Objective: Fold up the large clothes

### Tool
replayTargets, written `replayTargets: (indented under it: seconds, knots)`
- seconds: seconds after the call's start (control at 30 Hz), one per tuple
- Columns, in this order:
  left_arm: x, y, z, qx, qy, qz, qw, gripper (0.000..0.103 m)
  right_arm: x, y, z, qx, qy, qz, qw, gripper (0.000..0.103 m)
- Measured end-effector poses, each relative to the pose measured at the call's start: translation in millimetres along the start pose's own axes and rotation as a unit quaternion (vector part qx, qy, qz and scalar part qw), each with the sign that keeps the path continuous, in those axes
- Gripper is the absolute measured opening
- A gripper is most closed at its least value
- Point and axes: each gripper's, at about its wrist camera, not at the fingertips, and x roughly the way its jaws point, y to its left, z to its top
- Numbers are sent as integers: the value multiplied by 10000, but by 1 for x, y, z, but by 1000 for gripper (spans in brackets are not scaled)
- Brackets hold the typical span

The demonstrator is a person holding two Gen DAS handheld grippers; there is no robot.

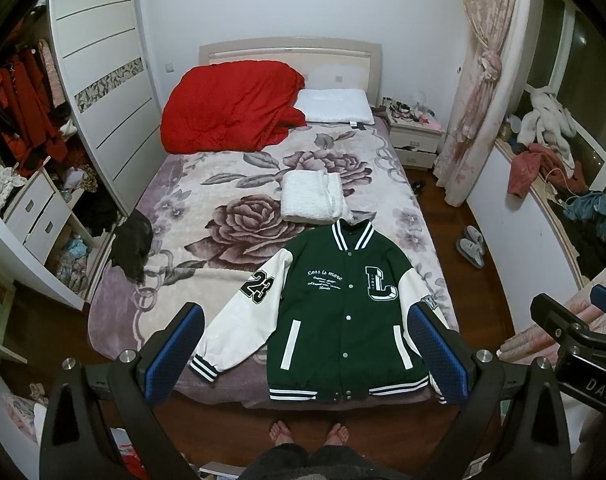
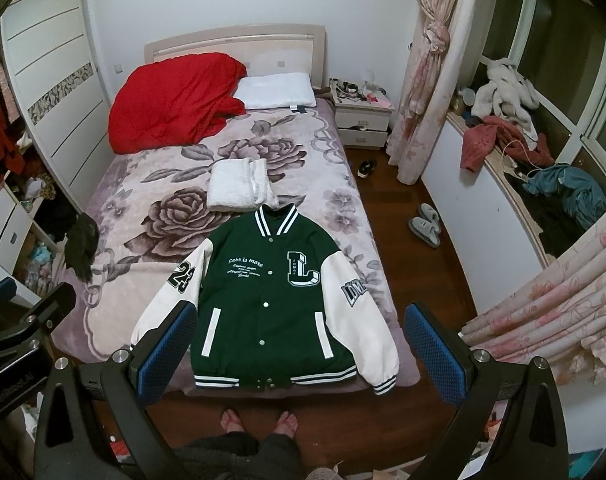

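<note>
Left wrist view: the left claw point(image 1: 307, 354) hangs spread wide and empty above the foot of the bed point(image 1: 191, 200), the person's bare feet point(image 1: 309, 432) below it. A green jacket point(image 1: 343, 308) lies flat, front up and buttoned, at the bed's near end, sleeves splayed. A folded white towel point(image 1: 313, 196) sits just past its collar.

Right wrist view: the right claw point(image 2: 301, 350) is likewise wide apart, holding nothing. The jacket point(image 2: 263, 300) lies between its fingers; the right cuff seems to reach the mattress edge.
</note>
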Motion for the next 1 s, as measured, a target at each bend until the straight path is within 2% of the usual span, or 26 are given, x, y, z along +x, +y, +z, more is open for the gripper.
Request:
replayTargets:
  seconds: [0.2, 0.23, 0.33, 0.7, 0.8, 0.93, 1.0]
  knots:
    - [-1, -1, 6, -9, -46, 1, 10000, 103, -11, 11, 30, 12, -61, 4, 10000, 103]
    - [-1, 0, 10, -10, -54, -1, 10000, 103, -10, 8, 22, 5, -60, -1, 10000, 103]
    - [-5, 8, 15, -31, -94, -12, 10000, 103, -18, 11, 29, 3, -75, 6, 10000, 103]
    - [-5, 8, 12, -30, -109, -5, 9999, 103, -17, 8, 20, 10, -105, 28, 9999, 103]
    - [-4, 7, 8, -26, -116, -15, 9999, 103, -17, 18, 33, 15, -88, 45, 9999, 103]
    - [2, 7, 10, 33, -215, 58, 9997, 103, 3, 28, 44, 170, 5, 145, 9998, 103]
    - [19, 9, 16, 123, -327, 236, 9991, 103, 30, 26, 54, 387, 87, 396, 9984, 103]
